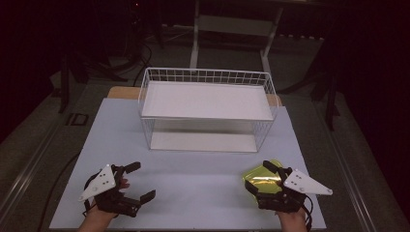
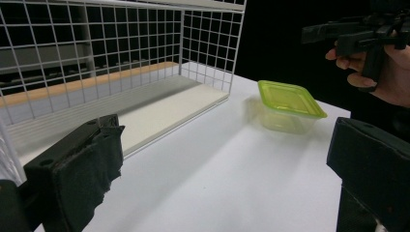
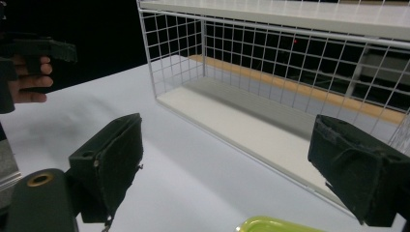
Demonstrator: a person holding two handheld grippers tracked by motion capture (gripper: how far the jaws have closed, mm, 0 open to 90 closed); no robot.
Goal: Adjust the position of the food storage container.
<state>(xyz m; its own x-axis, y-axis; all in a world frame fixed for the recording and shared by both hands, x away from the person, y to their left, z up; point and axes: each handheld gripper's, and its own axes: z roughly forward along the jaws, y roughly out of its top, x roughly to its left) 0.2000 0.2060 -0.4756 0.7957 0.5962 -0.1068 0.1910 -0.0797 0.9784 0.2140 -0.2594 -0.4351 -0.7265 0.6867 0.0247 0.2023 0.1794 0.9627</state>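
A yellow-green lidded plastic container [image 1: 263, 176] sits on the white table [image 1: 193, 188] near its front right corner. My right gripper [image 1: 256, 175] hovers over it with jaws wide apart. In the right gripper view nothing sits between the pads [image 3: 111, 159], and the container's lid [image 3: 270, 224] peeks in at the bottom edge. My left gripper [image 1: 145, 180] stands open over bare table at the front left. Across the table, the left gripper view has the container [image 2: 290, 104] and the right gripper [image 2: 338, 31].
A white wire rack [image 1: 208, 75] with an upper board and a lower board stands at the back middle of the table, its open side facing the front. Dark floor, cables and stand legs surround the table.
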